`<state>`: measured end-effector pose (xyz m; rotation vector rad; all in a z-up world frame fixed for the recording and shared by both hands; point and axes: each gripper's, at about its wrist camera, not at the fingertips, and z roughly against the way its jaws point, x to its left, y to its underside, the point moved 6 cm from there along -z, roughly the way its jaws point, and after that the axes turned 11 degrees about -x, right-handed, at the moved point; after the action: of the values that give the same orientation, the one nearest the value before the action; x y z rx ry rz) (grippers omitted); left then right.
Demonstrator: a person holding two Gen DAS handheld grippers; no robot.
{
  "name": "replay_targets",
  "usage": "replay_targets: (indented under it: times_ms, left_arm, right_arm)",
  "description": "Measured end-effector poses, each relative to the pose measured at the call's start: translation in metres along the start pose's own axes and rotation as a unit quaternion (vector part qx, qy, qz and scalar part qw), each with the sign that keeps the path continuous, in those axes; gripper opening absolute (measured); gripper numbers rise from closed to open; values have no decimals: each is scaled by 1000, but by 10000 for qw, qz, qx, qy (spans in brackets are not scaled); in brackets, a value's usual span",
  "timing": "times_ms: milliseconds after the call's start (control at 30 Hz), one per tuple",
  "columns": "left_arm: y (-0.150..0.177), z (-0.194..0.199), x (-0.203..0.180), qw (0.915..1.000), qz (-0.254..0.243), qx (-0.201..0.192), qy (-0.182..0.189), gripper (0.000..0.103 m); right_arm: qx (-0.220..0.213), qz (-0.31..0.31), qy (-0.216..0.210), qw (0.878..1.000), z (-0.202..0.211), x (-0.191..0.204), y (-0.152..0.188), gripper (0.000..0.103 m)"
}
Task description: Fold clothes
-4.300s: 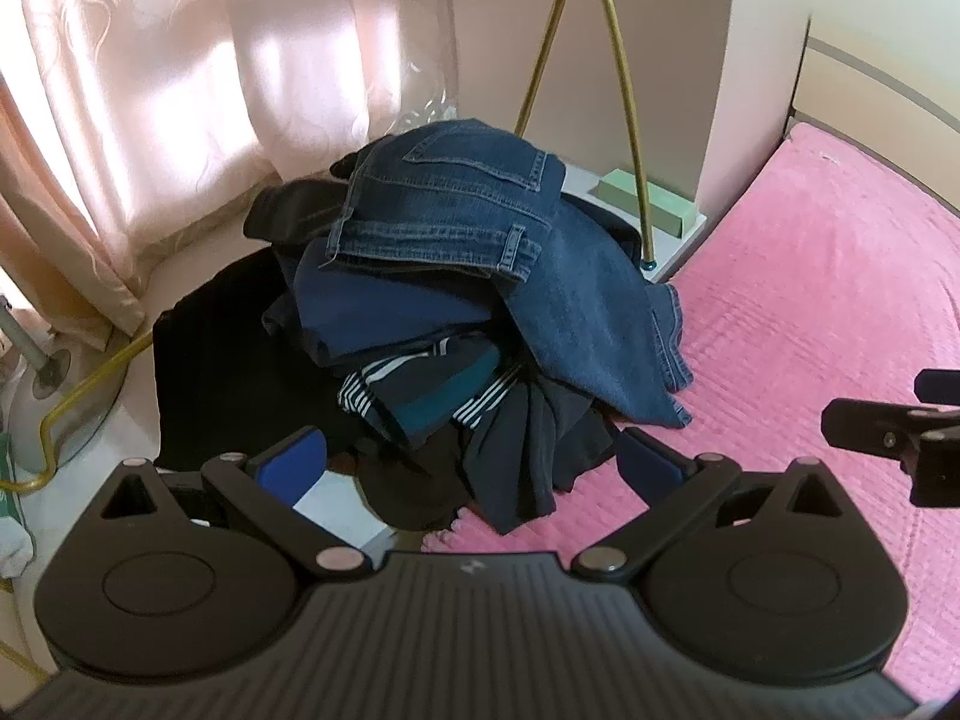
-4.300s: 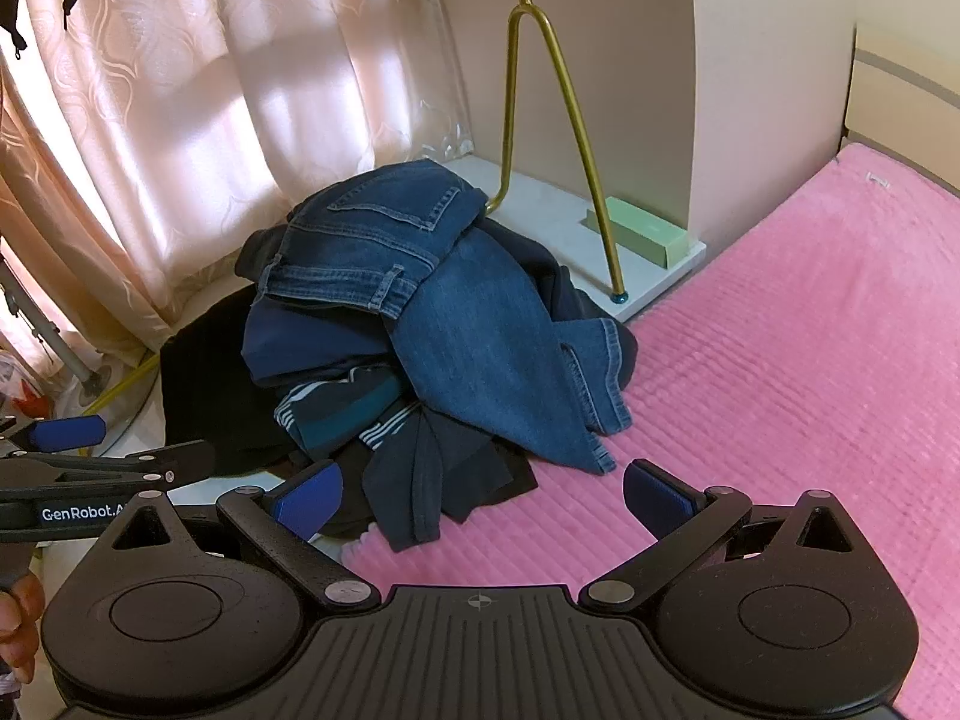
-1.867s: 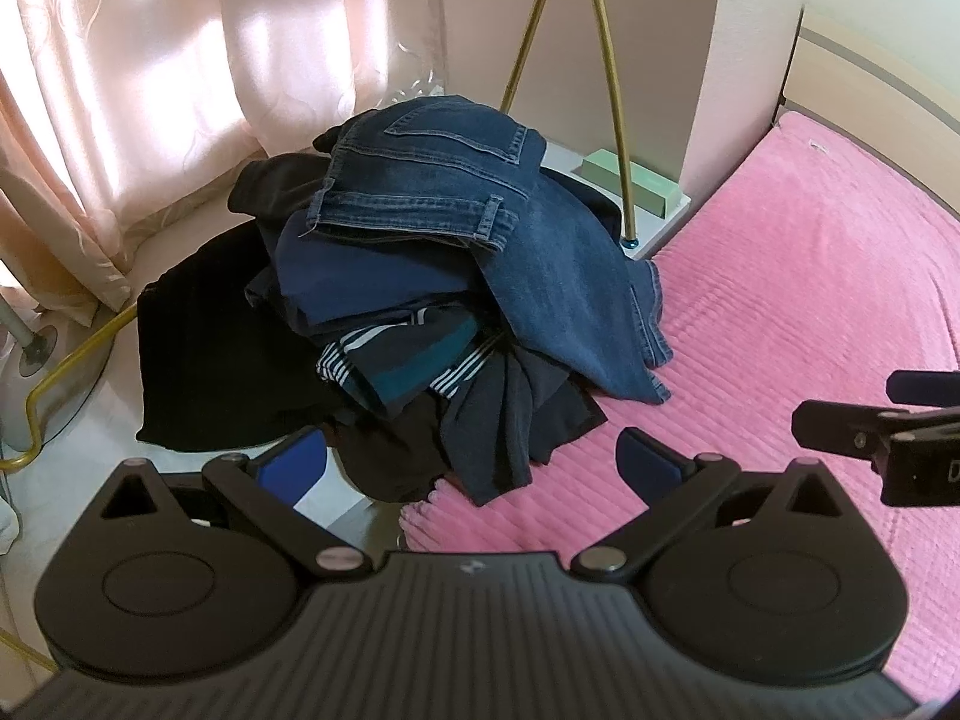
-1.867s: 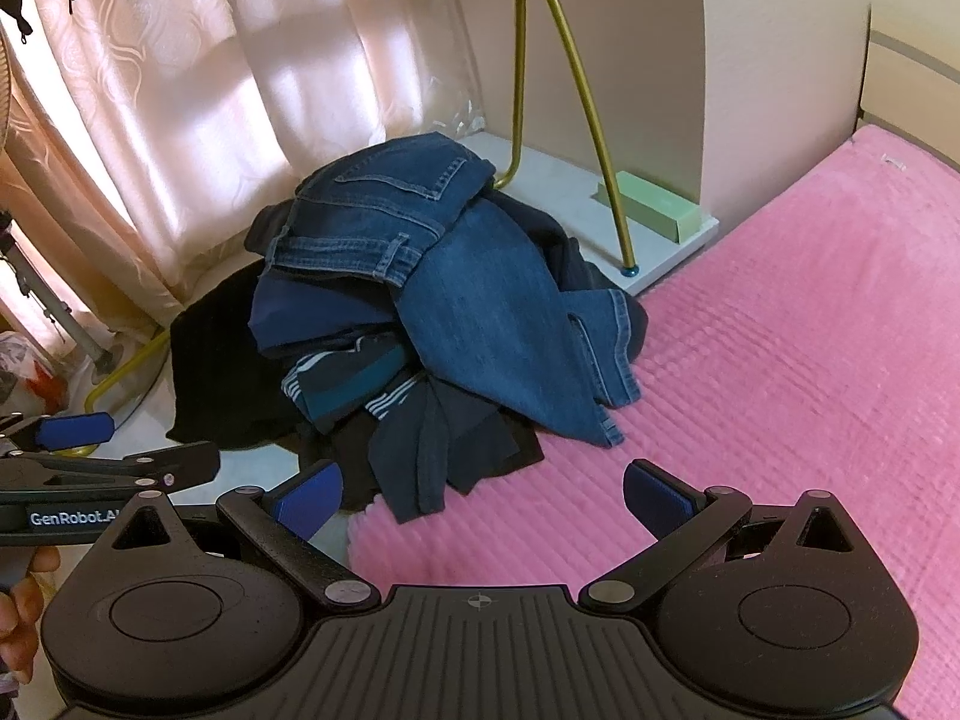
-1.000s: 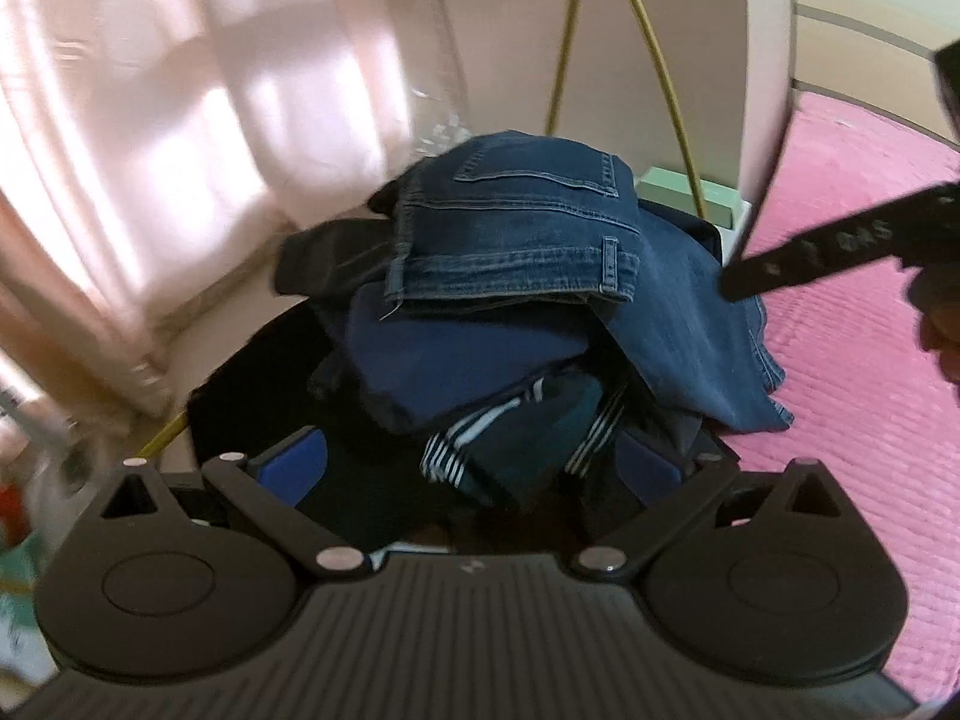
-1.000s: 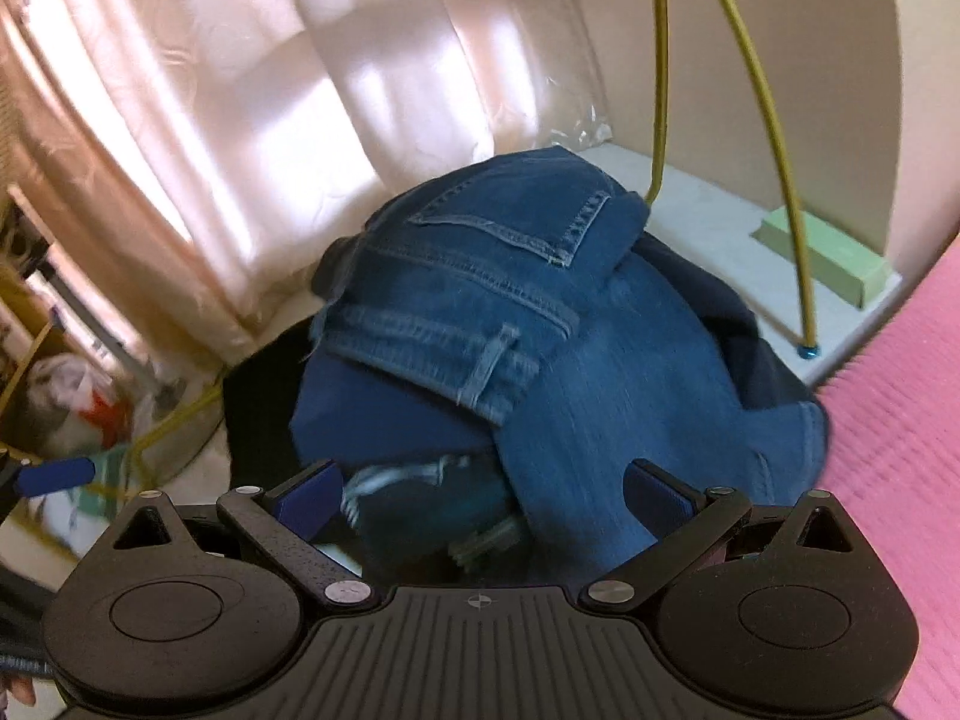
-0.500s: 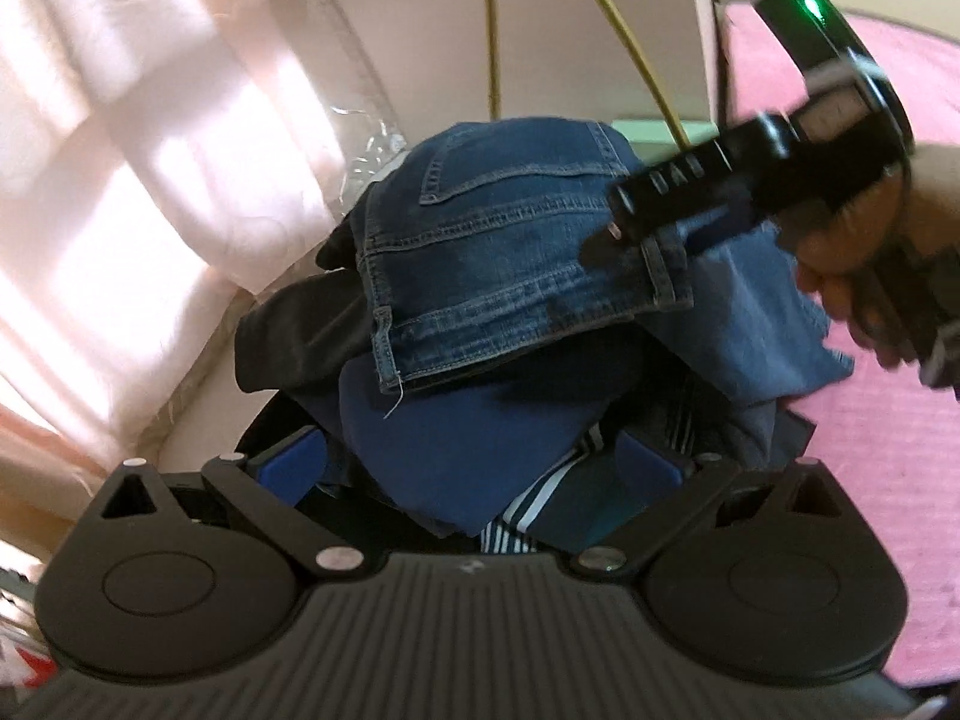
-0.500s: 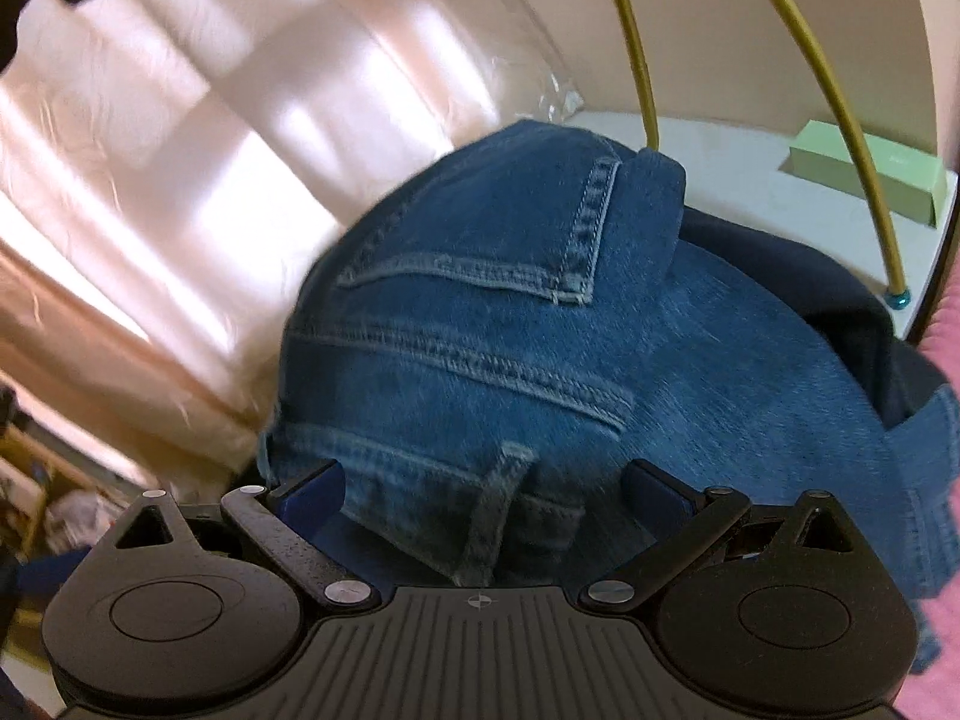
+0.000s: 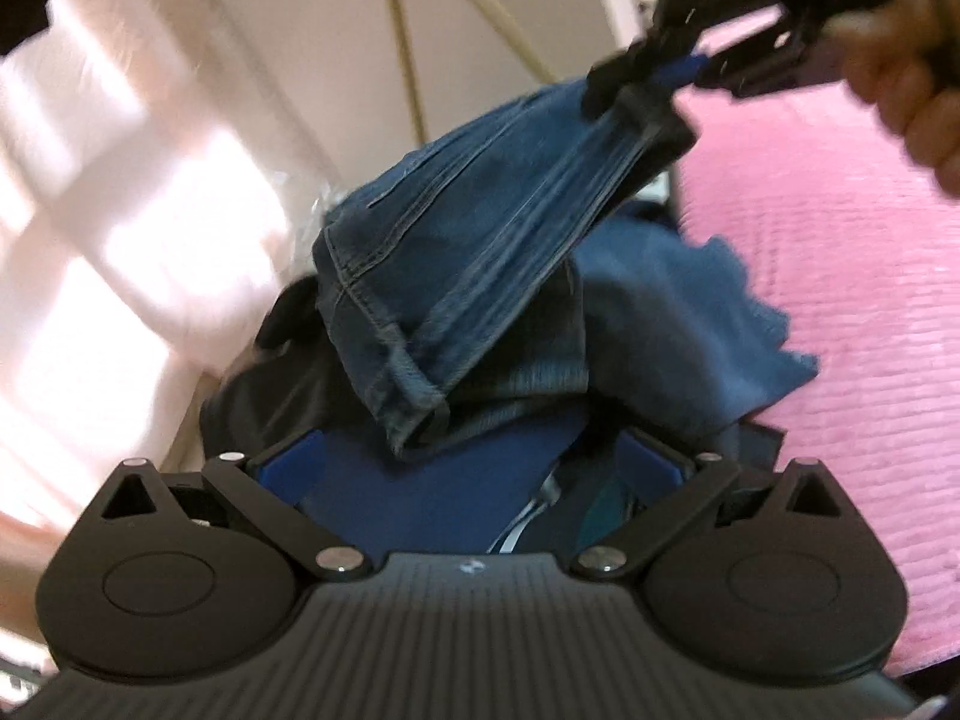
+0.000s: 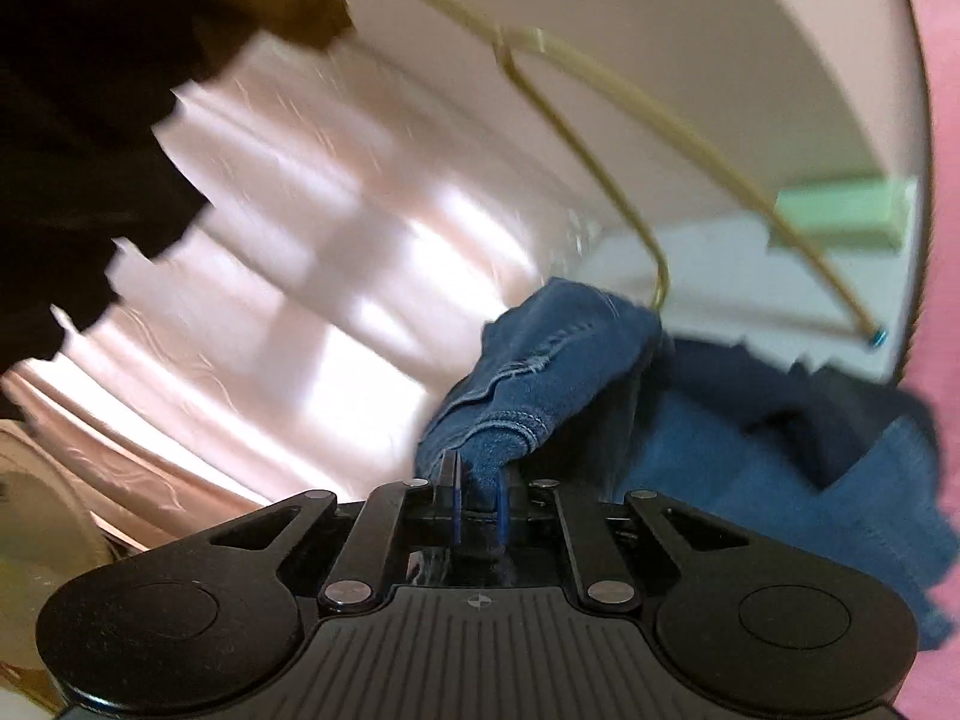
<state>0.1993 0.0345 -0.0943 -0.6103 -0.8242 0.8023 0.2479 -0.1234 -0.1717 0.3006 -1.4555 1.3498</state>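
A pair of blue jeans (image 9: 468, 276) tops a heap of dark clothes (image 9: 456, 480) at the edge of the pink bed (image 9: 840, 276). My right gripper (image 10: 477, 498) is shut on a fold of the jeans (image 10: 528, 396). In the left wrist view that right gripper (image 9: 645, 99) pulls the denim up and to the right, stretching it taut. My left gripper (image 9: 471, 468) stands open low over the heap, its blue pads on either side of a navy garment, gripping nothing.
A gold metal rack (image 9: 420, 30) stands behind the heap on a white ledge (image 10: 708, 270) with a green box (image 10: 840, 210). Pink curtains (image 9: 120, 228) hang on the left. A person's hand (image 9: 900, 54) holds the right gripper.
My right gripper dropped onto the jeans, shut on a fold and lifted it. My left gripper moved in close over the heap and stayed open.
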Motion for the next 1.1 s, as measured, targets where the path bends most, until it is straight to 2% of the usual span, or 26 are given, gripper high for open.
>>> replay_targets:
  times_ms: [67,133,200,333,467,600,700,733,833,900,967,1000,1033,1067,1100]
  left_arm:
    - [-10,8,-12,9994,-77,-268,206,101]
    - [-18,20,-28,9972,-143,-564,480,101]
    - [-24,33,-47,9930,-164,-806,843,101]
    - [-25,50,-97,9818,-331,-970,1598,101]
    - [-28,65,-163,9702,-653,-910,2147,101]
    - [-31,83,-238,9588,-913,-865,2546,101]
    - [-25,93,-297,9500,-1240,-801,2751,101]
    - [-20,97,-319,9470,-1381,-765,2797,101]
    - [-6,109,-374,9385,-1617,-595,2991,101]
    - [5,109,-403,9307,-1777,-475,3162,100]
    - [22,106,-429,9192,-2084,-417,3314,97]
    - [31,106,-441,9118,-2294,-424,3378,95]
    - [41,104,-449,9043,-2517,-474,3416,95]
    - [52,102,-456,8961,-2737,-539,3452,95]
    - [63,100,-463,8874,-2955,-604,3487,91]
  right_arm:
    - [-239,-35,56,9997,49,0,-10,8]
    - [-531,-192,285,9980,103,-5,-20,8]
    - [-831,-323,713,9935,166,-16,-24,8]
    - [-1209,-562,1602,9780,294,-39,-14,8]
    - [-1538,-1065,2521,9494,413,-70,20,8]
    - [-1651,-1653,3437,9095,522,-112,64,8]
    - [-1398,-2155,3989,8803,582,-156,108,9]
    - [-1300,-2186,4062,8777,593,-167,122,9]
    - [-1136,-2279,4042,8785,613,-185,137,9]
    - [-967,-2086,4016,8865,620,-188,139,9]
    - [-718,-1718,4117,8921,622,-190,146,15]
    - [-560,-1460,4216,8932,622,-190,150,32]
    - [-392,-1184,4311,8937,621,-190,156,64]
    - [-126,-745,4390,8953,616,-192,168,79]
    - [139,-304,4458,8945,610,-193,181,87]
